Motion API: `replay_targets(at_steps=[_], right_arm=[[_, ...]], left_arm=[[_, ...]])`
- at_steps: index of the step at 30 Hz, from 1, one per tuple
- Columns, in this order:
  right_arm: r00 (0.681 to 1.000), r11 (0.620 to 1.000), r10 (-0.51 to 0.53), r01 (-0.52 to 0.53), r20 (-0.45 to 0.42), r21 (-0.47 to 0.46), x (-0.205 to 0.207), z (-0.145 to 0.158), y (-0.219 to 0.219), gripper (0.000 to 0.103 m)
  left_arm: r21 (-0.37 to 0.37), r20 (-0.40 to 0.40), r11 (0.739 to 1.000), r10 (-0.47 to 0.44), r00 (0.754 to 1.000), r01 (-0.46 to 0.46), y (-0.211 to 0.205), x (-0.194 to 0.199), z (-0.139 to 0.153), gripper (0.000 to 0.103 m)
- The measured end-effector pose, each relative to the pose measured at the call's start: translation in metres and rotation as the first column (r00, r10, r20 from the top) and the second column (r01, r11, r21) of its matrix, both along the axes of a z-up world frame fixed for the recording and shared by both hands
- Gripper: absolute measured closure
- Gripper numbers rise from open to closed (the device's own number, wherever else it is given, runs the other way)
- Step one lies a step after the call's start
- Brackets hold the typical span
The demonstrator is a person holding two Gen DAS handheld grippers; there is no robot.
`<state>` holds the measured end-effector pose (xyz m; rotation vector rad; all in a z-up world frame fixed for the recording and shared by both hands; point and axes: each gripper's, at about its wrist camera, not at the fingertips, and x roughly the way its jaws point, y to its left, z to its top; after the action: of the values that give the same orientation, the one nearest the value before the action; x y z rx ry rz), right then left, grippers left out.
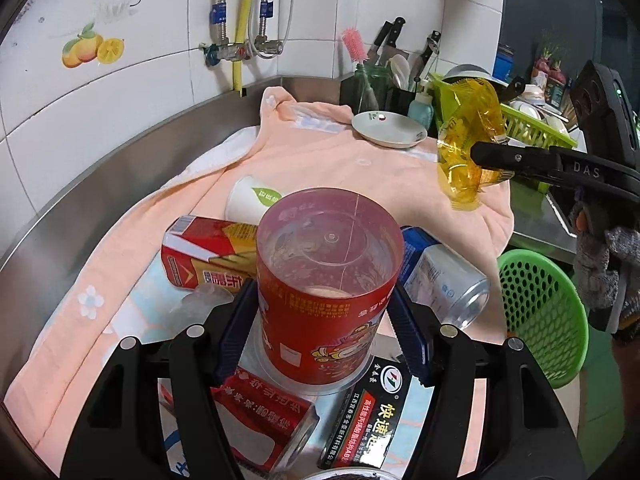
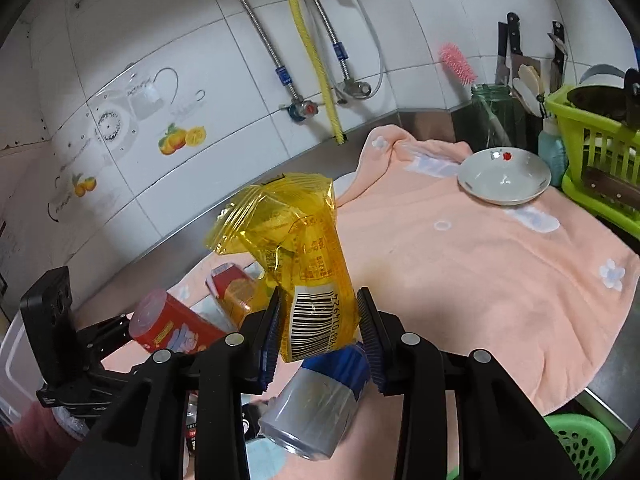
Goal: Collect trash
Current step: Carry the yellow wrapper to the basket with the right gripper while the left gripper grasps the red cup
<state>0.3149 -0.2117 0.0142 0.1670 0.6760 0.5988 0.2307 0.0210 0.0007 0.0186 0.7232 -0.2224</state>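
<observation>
My left gripper (image 1: 324,316) is shut on a red plastic cup (image 1: 326,288), held upright above a pile of trash on the peach towel (image 1: 320,160). My right gripper (image 2: 320,320) is shut on a crumpled yellow wrapper (image 2: 304,248) with a barcode, raised over the towel; it also shows at the right of the left wrist view (image 1: 470,140). The red cup and left gripper show at lower left of the right wrist view (image 2: 172,326). Below lie a silver-blue can (image 1: 448,280), a red-yellow carton (image 1: 208,252), a white paper cup (image 1: 252,200), a red can (image 1: 260,420) and a black box (image 1: 368,420).
A white bowl (image 1: 388,128) sits at the towel's far end. A green dish rack (image 2: 600,160) with knives and utensils stands at the right. A green mesh basket (image 1: 540,316) sits below the counter edge at right. Tiled wall and pipes are behind.
</observation>
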Motion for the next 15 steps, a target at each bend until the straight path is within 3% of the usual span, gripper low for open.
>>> replay_targets(at_steps=[11,15], right_arm=[[0.994,0.994,-0.103,0.104,0.018,-0.016,-0.061,0.009,-0.063,0.069],[0.983,0.978,-0.184,0.184,0.004,-0.101,-0.091,-0.008,-0.097,0.068]], left_arm=[[-0.014,0.057,0.999,-0.030,0.998,0.031,-0.013,-0.022,0.033,0.039],[-0.015,0.090,0.998,-0.060,0.994,0.061,-0.025,-0.035,0.047,0.039]])
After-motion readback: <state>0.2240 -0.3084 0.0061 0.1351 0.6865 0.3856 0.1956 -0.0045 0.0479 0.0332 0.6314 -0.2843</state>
